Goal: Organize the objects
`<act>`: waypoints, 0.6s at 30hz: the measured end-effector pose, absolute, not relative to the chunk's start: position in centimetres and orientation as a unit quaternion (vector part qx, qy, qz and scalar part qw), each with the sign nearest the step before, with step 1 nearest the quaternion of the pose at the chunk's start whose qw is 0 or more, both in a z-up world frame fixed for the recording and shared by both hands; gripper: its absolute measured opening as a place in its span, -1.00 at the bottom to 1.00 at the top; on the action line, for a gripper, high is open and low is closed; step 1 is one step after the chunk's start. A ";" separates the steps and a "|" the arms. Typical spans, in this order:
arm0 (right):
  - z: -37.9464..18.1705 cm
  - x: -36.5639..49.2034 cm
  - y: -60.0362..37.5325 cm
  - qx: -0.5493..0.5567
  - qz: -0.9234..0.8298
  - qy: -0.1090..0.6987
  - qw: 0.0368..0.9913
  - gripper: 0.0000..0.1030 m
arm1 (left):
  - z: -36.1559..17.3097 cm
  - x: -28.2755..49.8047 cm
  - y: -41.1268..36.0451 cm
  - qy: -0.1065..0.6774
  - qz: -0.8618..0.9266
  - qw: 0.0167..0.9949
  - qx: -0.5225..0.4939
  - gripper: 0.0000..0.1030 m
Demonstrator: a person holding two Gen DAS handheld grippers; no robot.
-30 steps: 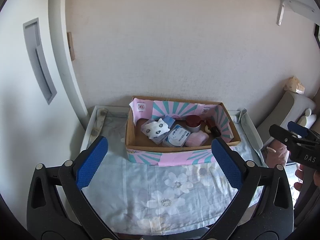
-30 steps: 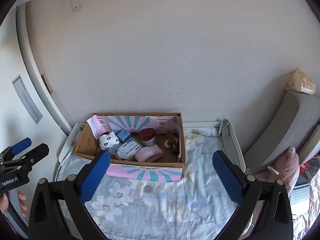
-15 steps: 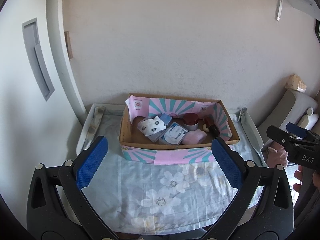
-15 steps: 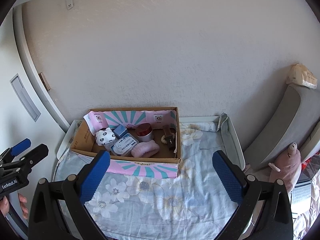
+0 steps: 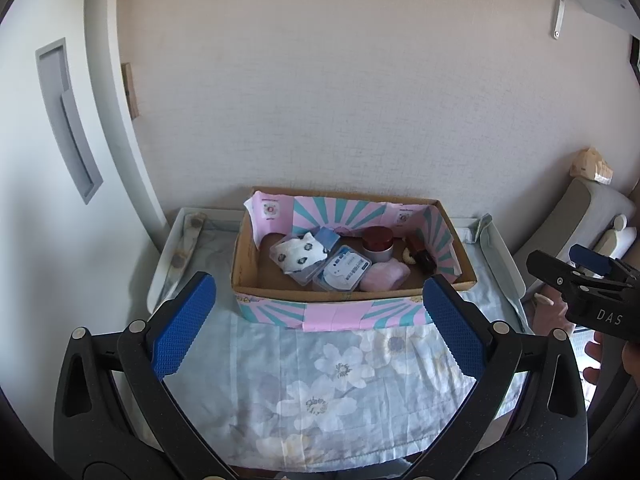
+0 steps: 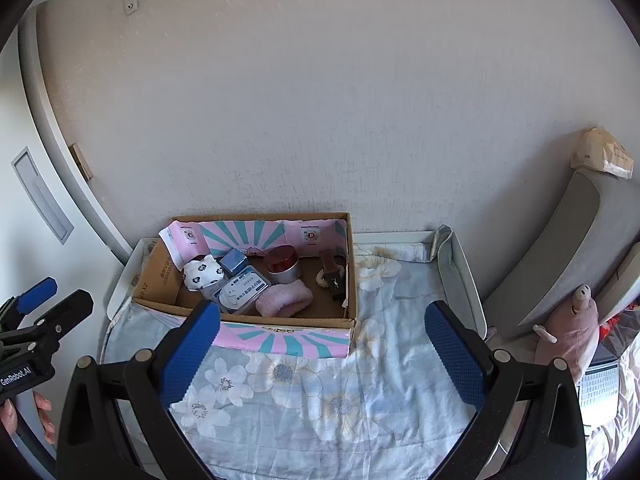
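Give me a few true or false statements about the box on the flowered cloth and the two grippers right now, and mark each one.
1. Both the left gripper and the right gripper are open and hold nothing. True.
2. The cardboard box is empty. False: it holds several things, among them a pink cloth roll.
3. The red-lidded tin stands inside the box. True.
4. The tin sits on the flowered cloth outside the box. False: it is in the box.

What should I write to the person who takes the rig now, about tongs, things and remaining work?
Left tongs: open, empty, in front of the cardboard box.
Right tongs: open, empty, same side.
In the box on the flowered cloth: spotted cloth, blue box, white packet, pink roll, red-lidded tin, dark brown item.
Done: nothing lies outside the box.
Left: cannot tell; nothing is gripped yet.
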State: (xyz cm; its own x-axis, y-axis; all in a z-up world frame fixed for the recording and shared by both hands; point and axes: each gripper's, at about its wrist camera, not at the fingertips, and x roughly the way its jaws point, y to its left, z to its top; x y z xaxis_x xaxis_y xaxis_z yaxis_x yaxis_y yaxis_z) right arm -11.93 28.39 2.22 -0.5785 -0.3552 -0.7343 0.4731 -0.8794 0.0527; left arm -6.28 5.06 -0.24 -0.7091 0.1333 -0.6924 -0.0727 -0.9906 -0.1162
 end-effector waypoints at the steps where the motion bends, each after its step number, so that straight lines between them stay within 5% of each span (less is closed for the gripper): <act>1: 2.3 -11.9 28.4 0.394 -0.886 0.074 0.233 0.98 | -0.2 -6.3 5.0 -0.040 0.924 0.056 -0.377 1.00; 18: 2.2 -12.4 27.1 0.394 -0.886 0.078 0.232 0.98 | -0.6 -7.2 4.5 -0.041 0.923 0.054 -0.378 1.00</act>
